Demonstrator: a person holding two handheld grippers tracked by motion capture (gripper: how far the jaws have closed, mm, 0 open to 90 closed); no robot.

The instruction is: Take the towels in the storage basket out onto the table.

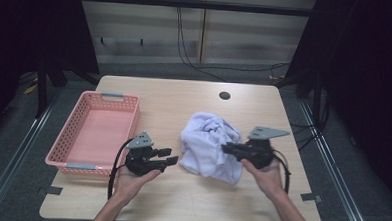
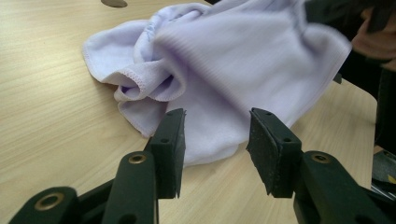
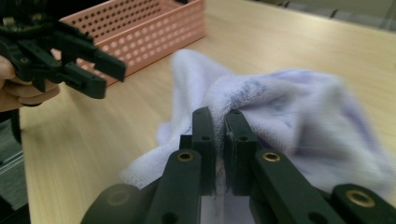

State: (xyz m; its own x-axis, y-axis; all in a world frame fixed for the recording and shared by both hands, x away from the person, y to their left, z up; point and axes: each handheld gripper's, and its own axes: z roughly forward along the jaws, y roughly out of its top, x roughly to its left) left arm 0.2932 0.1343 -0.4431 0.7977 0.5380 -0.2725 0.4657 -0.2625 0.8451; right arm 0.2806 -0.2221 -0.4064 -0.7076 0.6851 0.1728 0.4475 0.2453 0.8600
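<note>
Lavender cloth lies crumpled mid-bench, not yet spread or folded, we judge. Our right gripper has its jaws clamped on a fold; our left gripper hangs just beside the cloth's edge, jaws apart on nothing. Farther left, the pink basket holds nothing.

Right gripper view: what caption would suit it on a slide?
Right gripper pinching a crumpled white cloth, pink basket behind.
</note>
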